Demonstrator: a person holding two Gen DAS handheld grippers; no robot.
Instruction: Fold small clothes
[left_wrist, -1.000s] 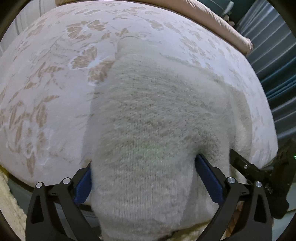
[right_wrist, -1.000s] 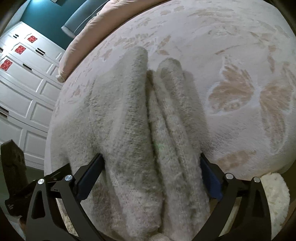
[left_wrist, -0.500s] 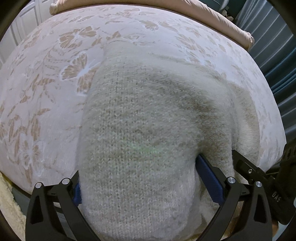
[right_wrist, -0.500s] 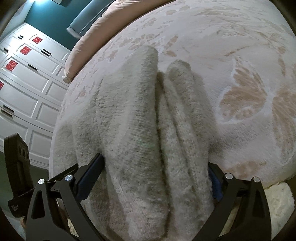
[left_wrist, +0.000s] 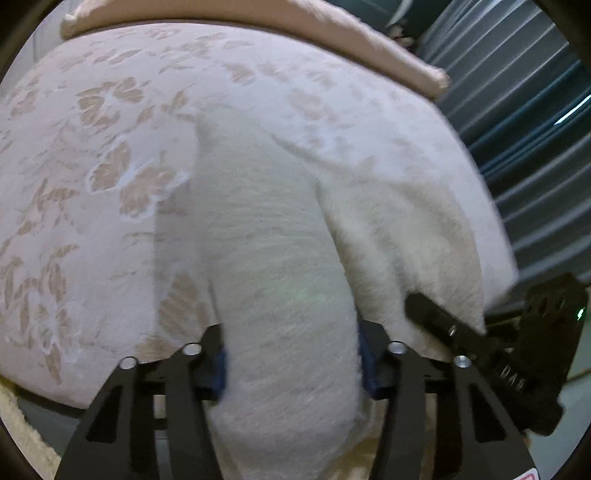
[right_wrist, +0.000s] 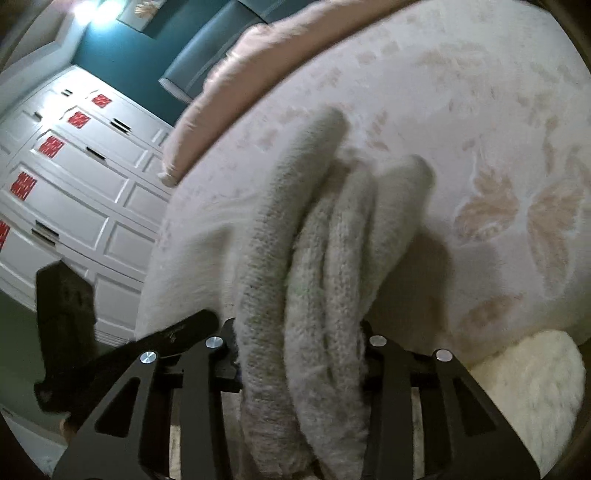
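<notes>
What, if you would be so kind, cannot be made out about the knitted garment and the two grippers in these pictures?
- Left wrist view: the left gripper has its blue pads mostly covered by the knitted garment; motion blur smears the knit.
- Right wrist view: the right gripper has its pads buried in bunched folds.
- Both views: the garment's type and full outline are unclear; its near end is cut off at the bottom edge.
- Bedspread beneath the garment: hidden.

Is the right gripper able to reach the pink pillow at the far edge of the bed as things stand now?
Probably not yet. The right gripper is shut on the knit garment, which fills its jaws, and the pink pillow lies far across the floral bedspread.
</notes>
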